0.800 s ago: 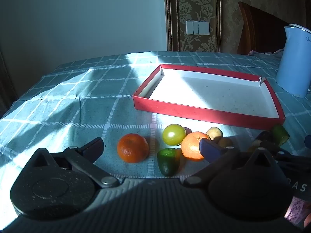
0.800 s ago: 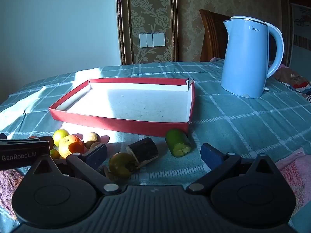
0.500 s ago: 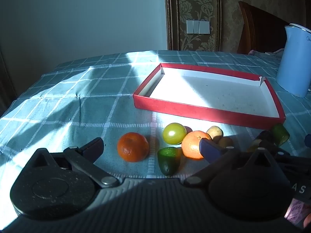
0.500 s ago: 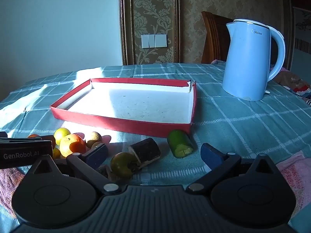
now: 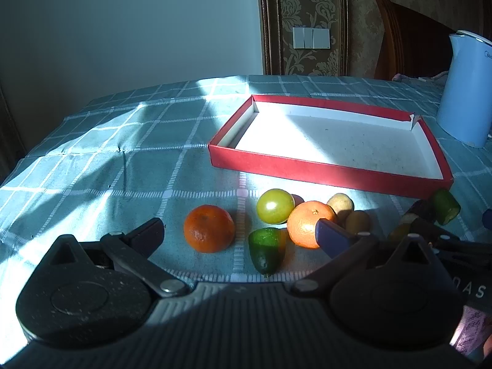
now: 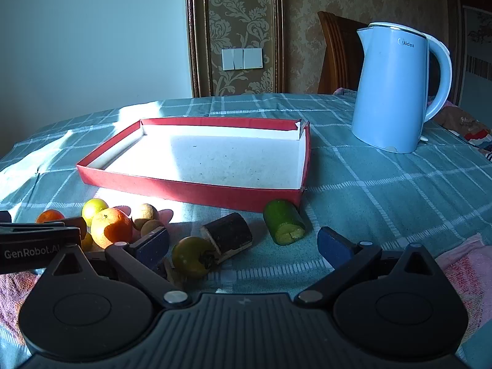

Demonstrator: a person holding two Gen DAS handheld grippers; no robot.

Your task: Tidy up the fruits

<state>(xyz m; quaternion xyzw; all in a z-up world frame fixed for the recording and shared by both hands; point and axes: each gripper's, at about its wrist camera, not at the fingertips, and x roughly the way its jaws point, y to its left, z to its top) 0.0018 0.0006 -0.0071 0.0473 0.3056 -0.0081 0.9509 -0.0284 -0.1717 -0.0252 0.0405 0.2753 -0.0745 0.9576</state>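
Note:
A shallow red box (image 5: pixel 326 176) (image 6: pixel 190 191) with a white floor lies empty on the checked cloth. In front of it sit an orange (image 5: pixel 209 228), a yellow-green round fruit (image 5: pixel 275 206), a second orange (image 5: pixel 309 223) (image 6: pixel 111 227), a green cut piece (image 5: pixel 267 252) and two small tan fruits (image 5: pixel 340 204). The right wrist view adds a dark-skinned cut piece (image 6: pixel 228 236), a green cylinder piece (image 6: pixel 284 226) and an olive round fruit (image 6: pixel 192 256). My left gripper (image 5: pixel 243 236) hangs open just short of the first orange. My right gripper (image 6: pixel 244 246) is open too, nothing between its fingers.
A light blue electric kettle (image 6: pixel 396 89) stands right of the box. A wooden chair (image 6: pixel 336 52) is behind the table. A pink towel (image 6: pixel 467 273) lies at the near right edge. The teal cloth (image 5: pixel 107 160) left of the box is bare.
Both grippers have drifted slightly with the view; the right wrist view has shifted a little so the box and kettle sit further right. No fruit has moved and both grippers stay open.

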